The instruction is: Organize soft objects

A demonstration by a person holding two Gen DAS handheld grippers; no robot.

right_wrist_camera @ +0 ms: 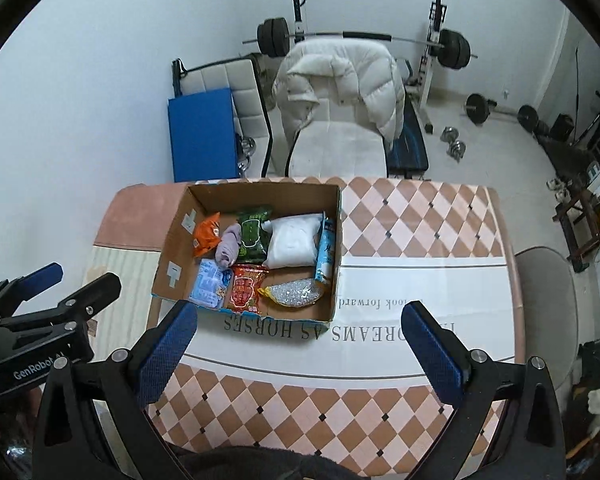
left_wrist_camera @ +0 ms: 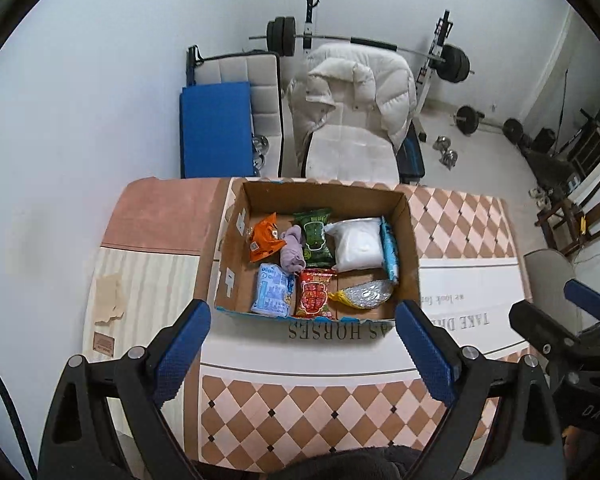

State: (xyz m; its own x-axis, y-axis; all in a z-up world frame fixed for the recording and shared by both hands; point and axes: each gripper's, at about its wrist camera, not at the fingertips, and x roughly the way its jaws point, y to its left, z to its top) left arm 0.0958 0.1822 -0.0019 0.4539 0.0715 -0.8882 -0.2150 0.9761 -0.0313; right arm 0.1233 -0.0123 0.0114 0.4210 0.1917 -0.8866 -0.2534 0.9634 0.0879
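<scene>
Looks like the sorting is basically wrapped up, or it's a pause between picks. Both claws hang back over the near part of the counter (right_wrist_camera: 420, 248), short of the cardboard box (left_wrist_camera: 410, 240), and neither one is holding anything. The left claw (left_wrist_camera: 302, 344) is spread wide, and the right claw (right_wrist_camera: 300, 344) is spread wide too, with nothing between the pads.

Every soft thing I can spot is already inside the box. Against the box's far wall there's an orange snack bag (left_wrist_camera: 265, 240), a lilac cloth bundle (left_wrist_camera: 293, 249), a green packet (left_wrist_camera: 315, 236) and a white pillowy bag (left_wrist_camera: 357, 245). A light blue pouch (left_wrist_camera: 390, 250) stands on edge against the box's right wall. Along the box's near wall sit a pale blue packet (left_wrist_camera: 272, 290), a red snack bag (left_wrist_camera: 315, 293) and a silvery pouch with a yellow end (left_wrist_camera: 362, 295), all lying flat and touching or nearly touching each other.

I can't see any loose item on the counter outside the box, so my guess is there's nothing left to fetch. If anything is next, it'd be tidying: reach a claw over the box's near wall and nudge or re-seat a piece, probably the cloth bundle, which is half draped on the green packet. That would need a gentle pinch, since the stuff squashes and slides easily.
</scene>
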